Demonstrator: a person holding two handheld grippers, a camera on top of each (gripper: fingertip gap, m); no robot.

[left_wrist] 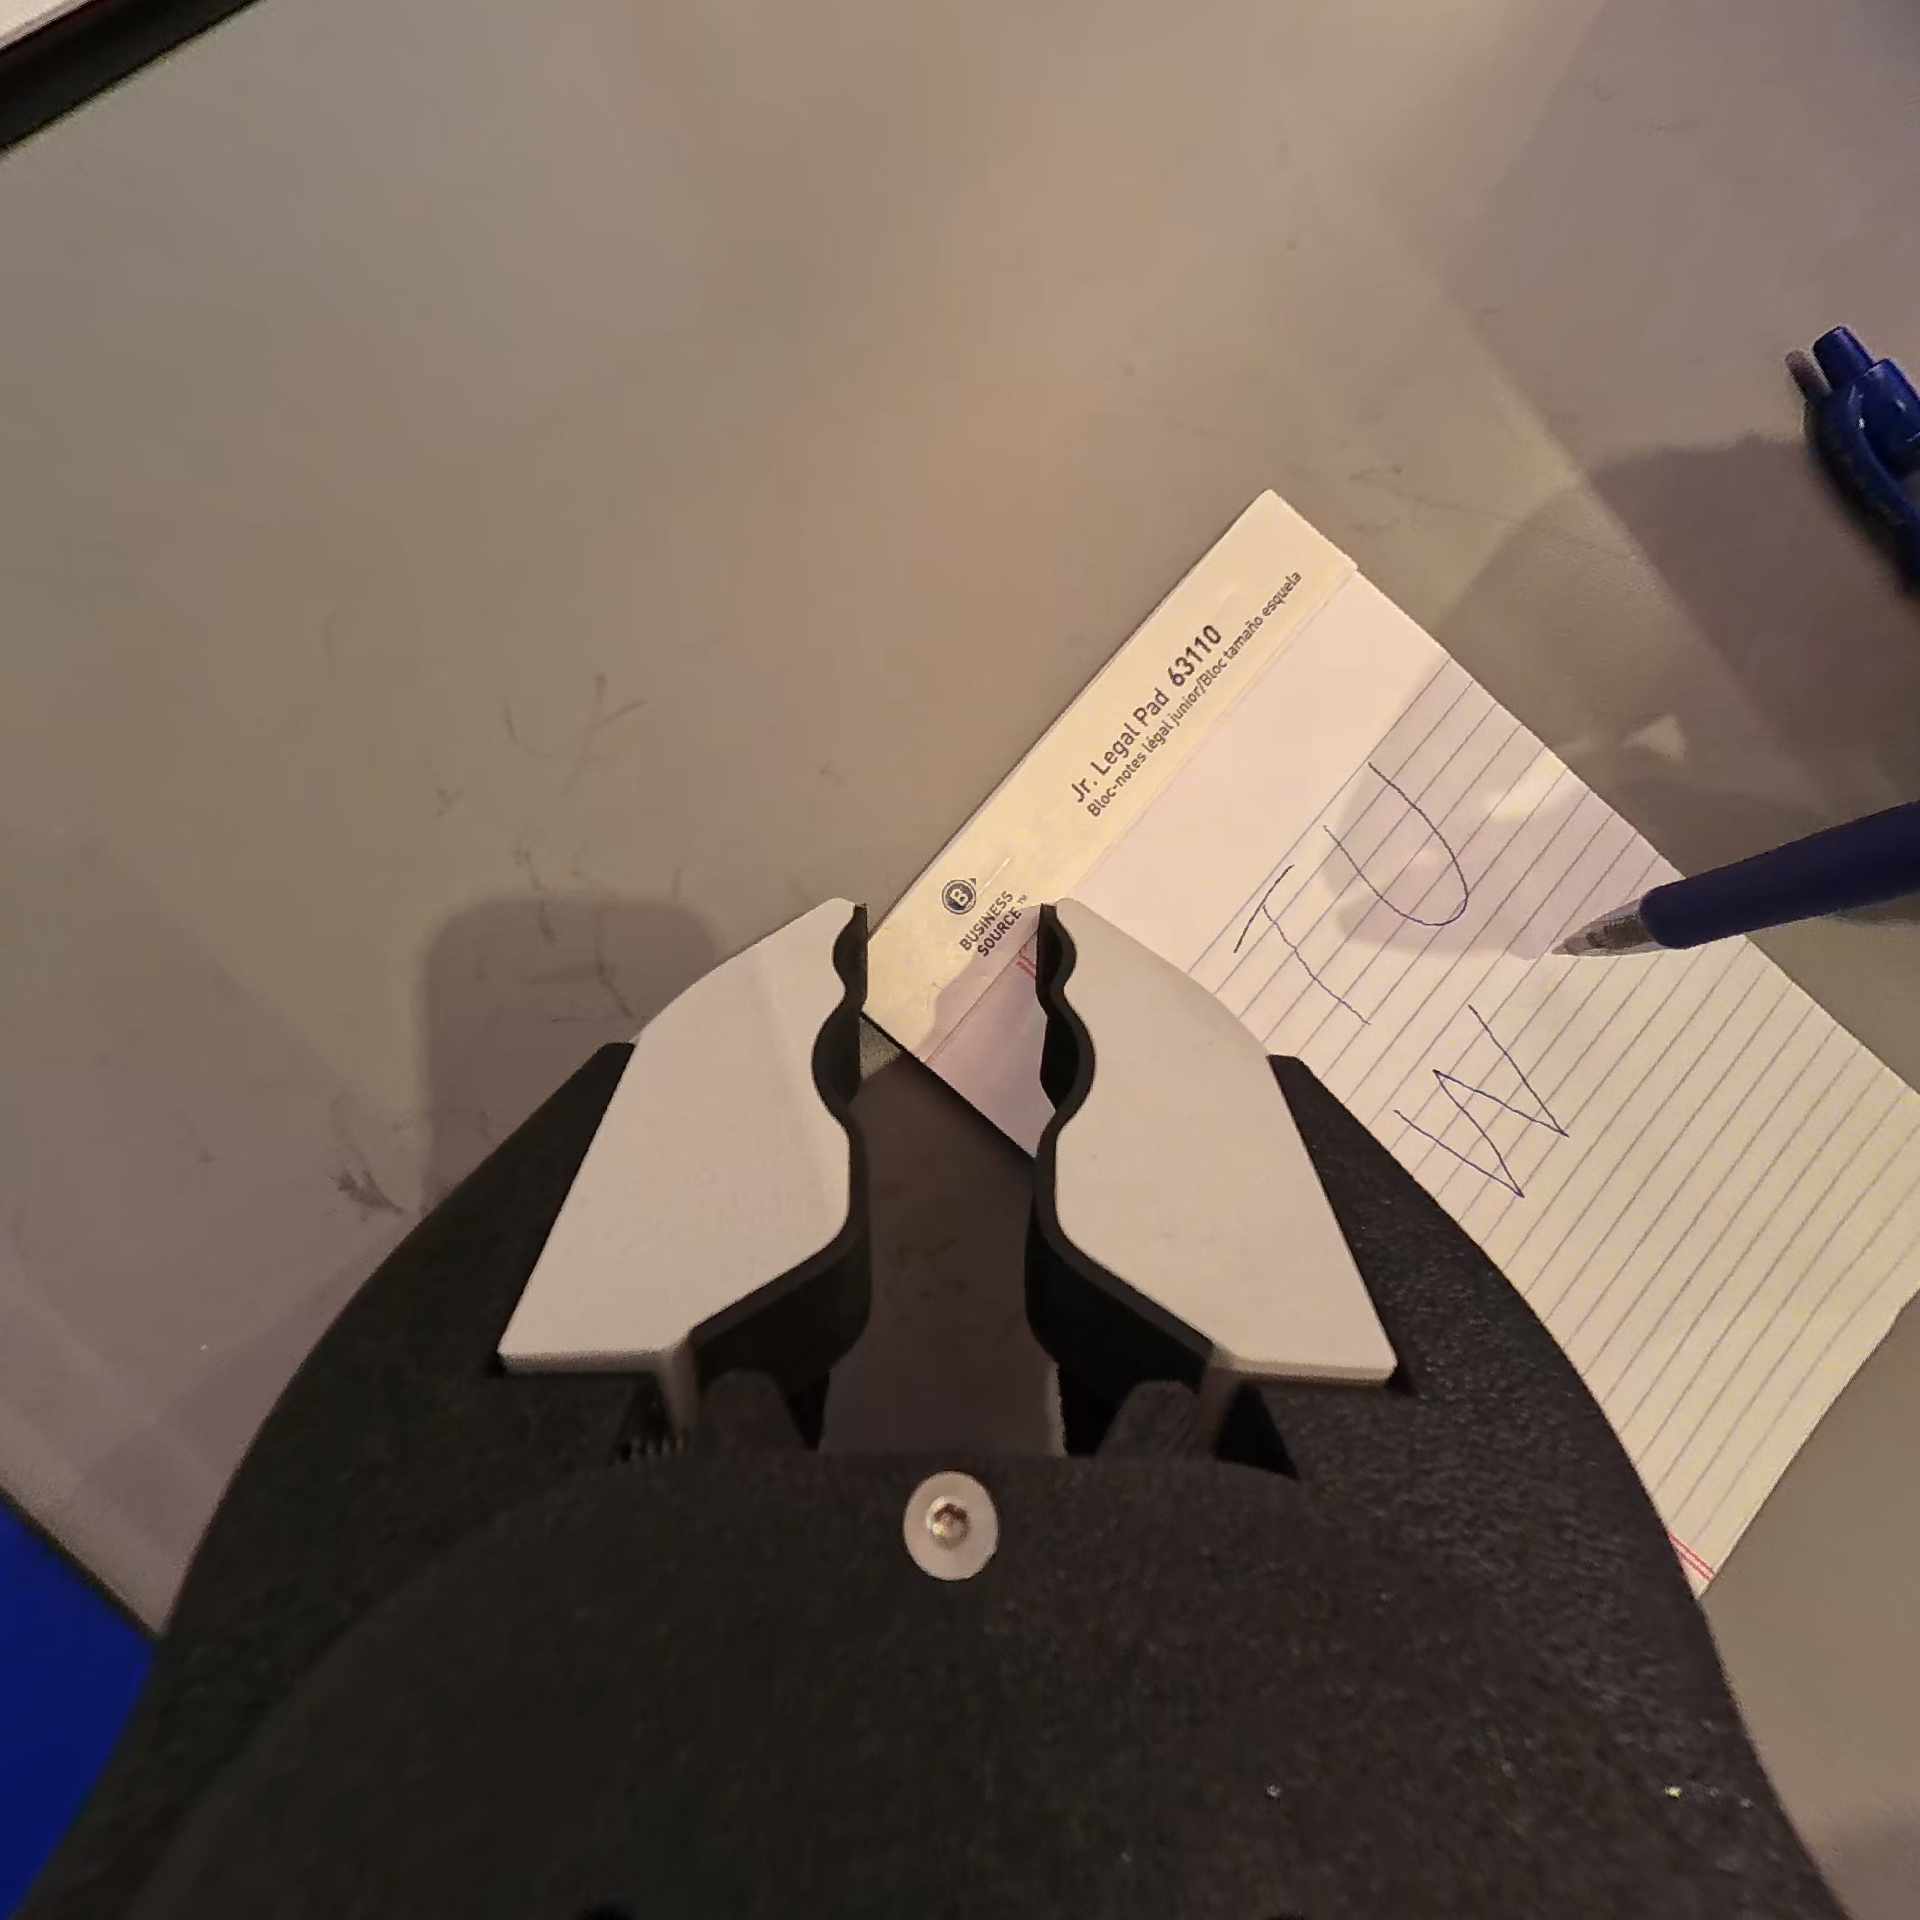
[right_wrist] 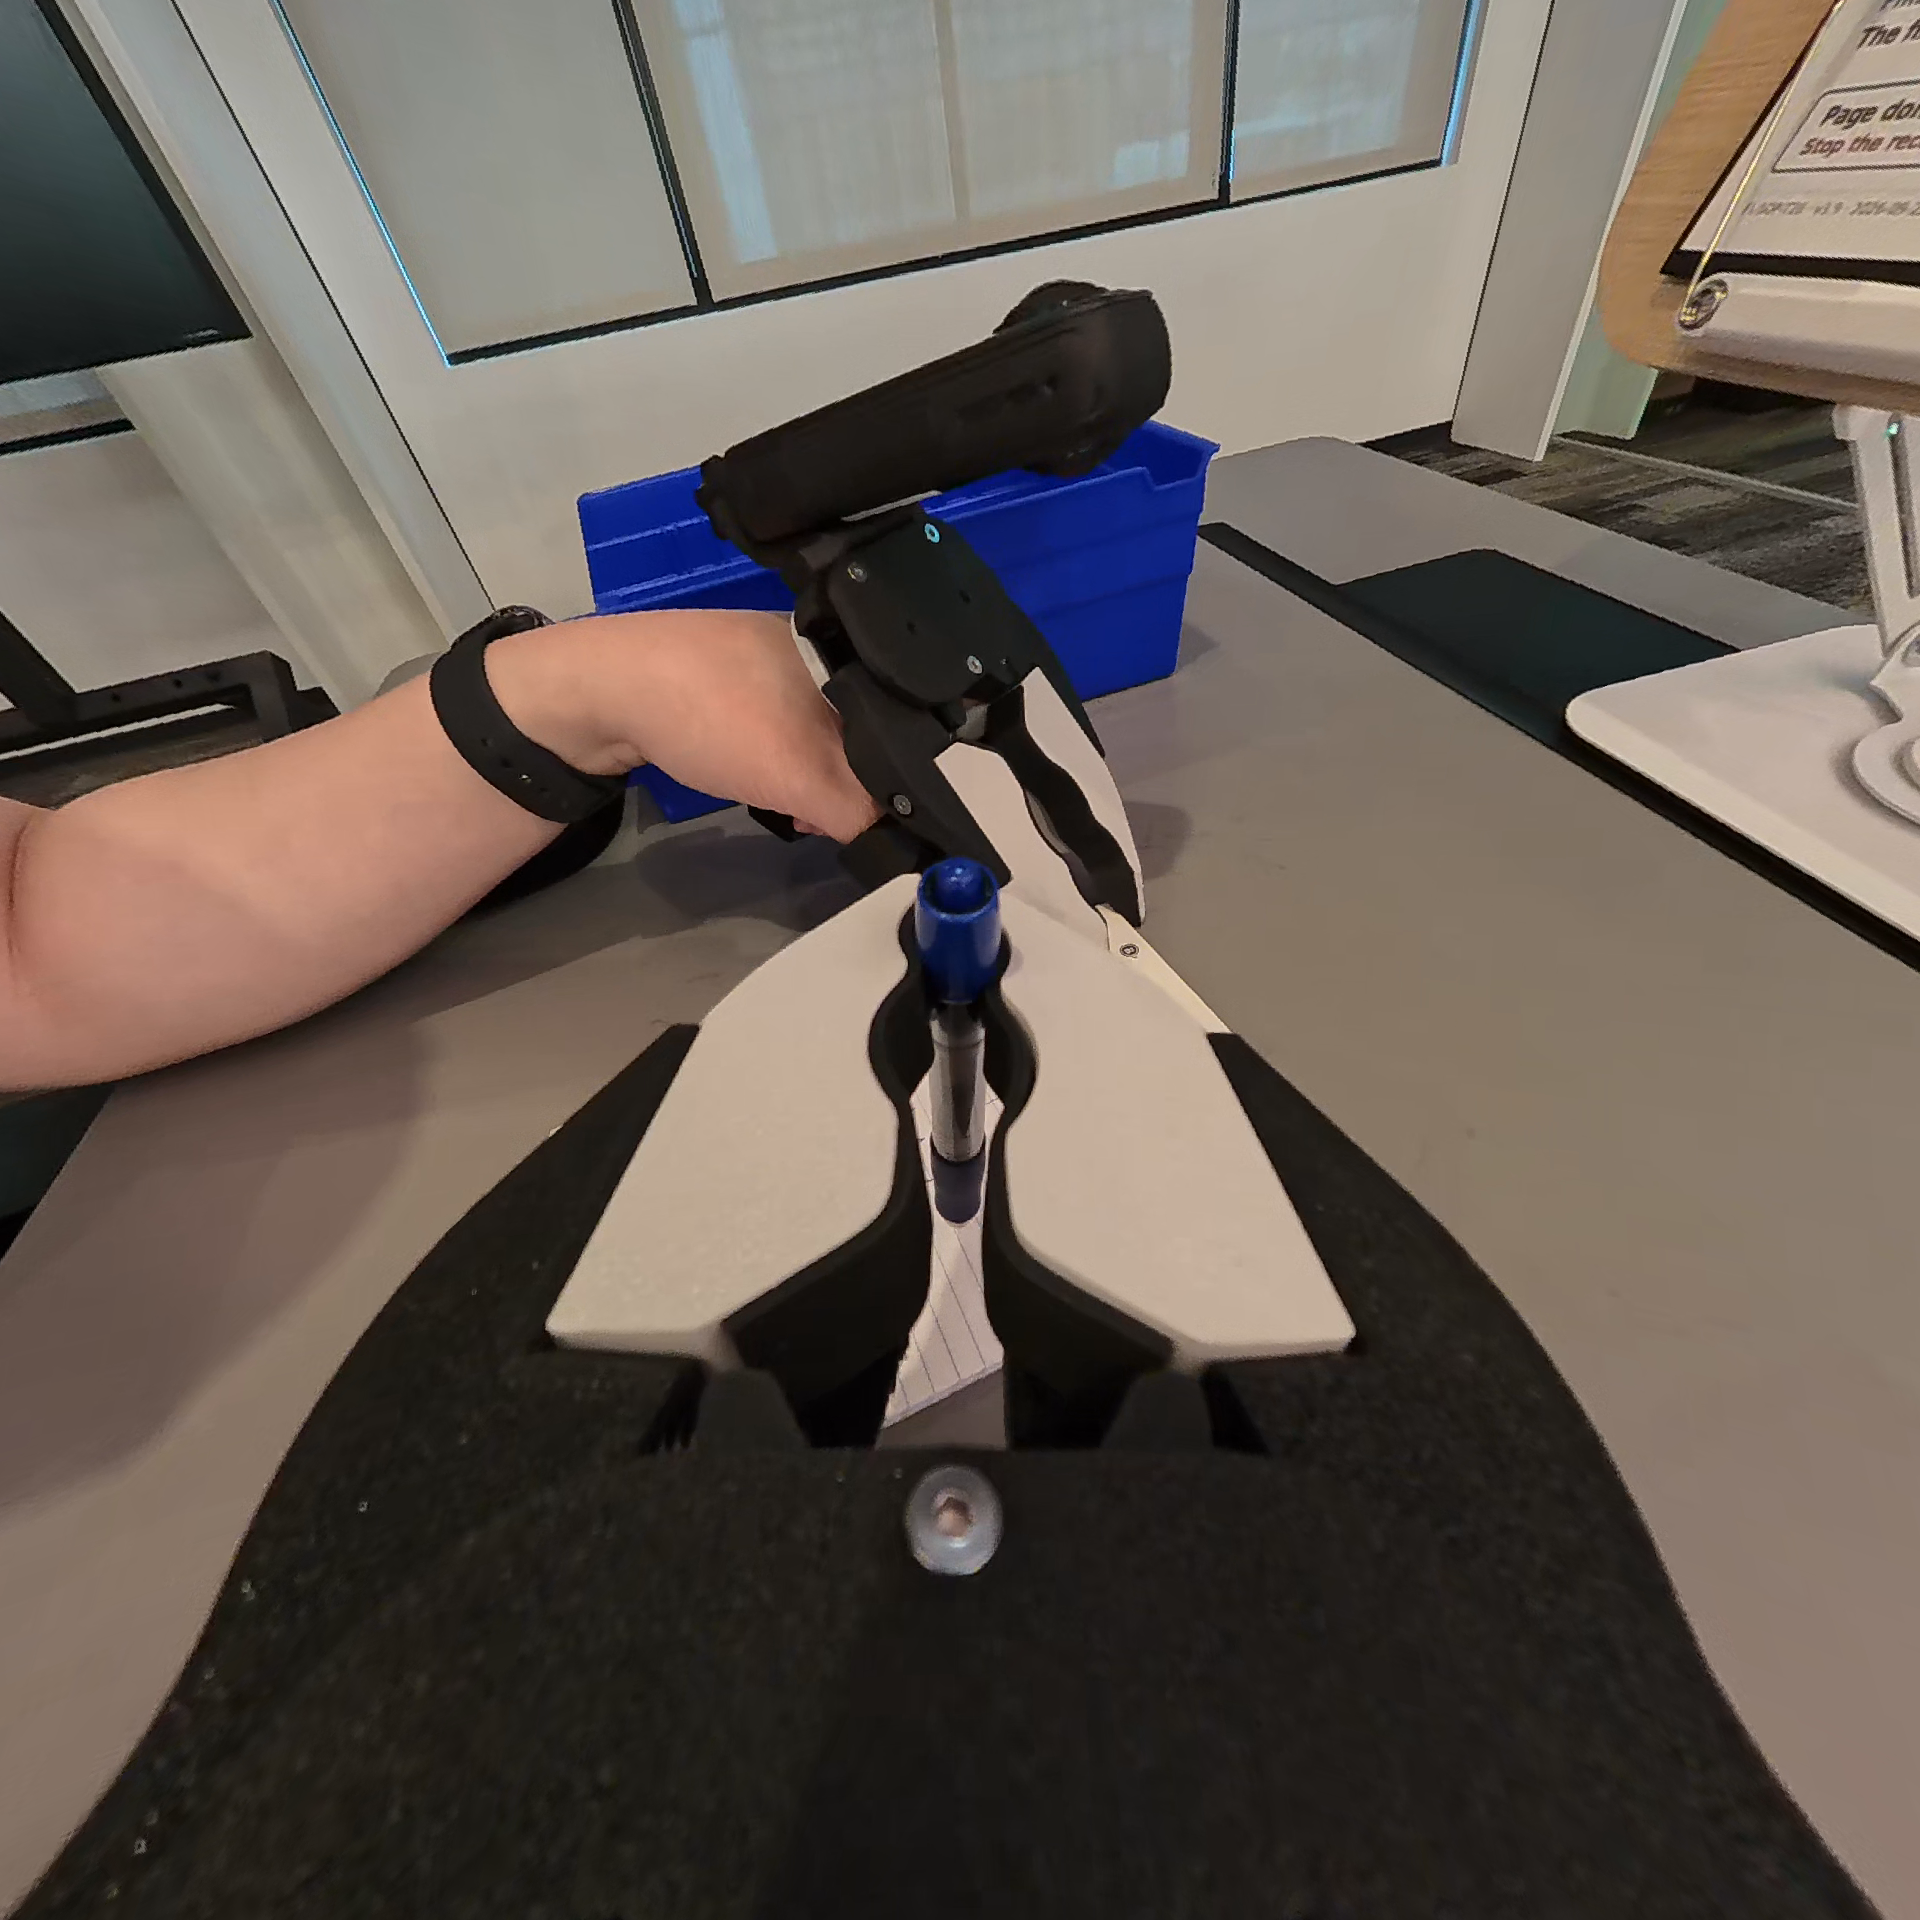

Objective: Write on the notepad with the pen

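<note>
The notepad [left_wrist: 1455, 1039] lies at an angle on the grey worktop [left_wrist: 520, 520] in the left wrist view, 1 white ruled pad with a cream binding strip along its top and 3 large blue handwritten marks on the page. The left gripper [left_wrist: 954, 920] hovers at the pad's bound corner, its 2 white fingers [left_wrist: 707, 1143] narrowly apart with nothing between them; the tips look to sit on or just above the strip (contact cannot be told). 1 blue pen [left_wrist: 1766, 883] enters from the right, its tip at the page beside the marks. A 2nd blue pen [left_wrist: 1865, 426] lies on the worktop near the right edge, well apart from the pad. The worktop shows faint scuffs and scribbles.

In the right wrist view, the right gripper [right_wrist: 954, 935] has its 2 fingers [right_wrist: 769, 1164] closed on the pen [right_wrist: 954, 1060], clicker end up and barrel running down toward a strip of ruled notepad [right_wrist: 951, 1330] seen through the gap. Beyond, a person's hand [right_wrist: 717, 717], with 1 black wristband [right_wrist: 509, 717], holds the left gripper [right_wrist: 1117, 894] down at the pad's corner. Behind stand 1 blue bin [right_wrist: 1091, 582], frosted glass wall panels [right_wrist: 831, 135], 1 dark screen [right_wrist: 83, 208] at left, and 1 white stand [right_wrist: 1766, 758] at right.
</note>
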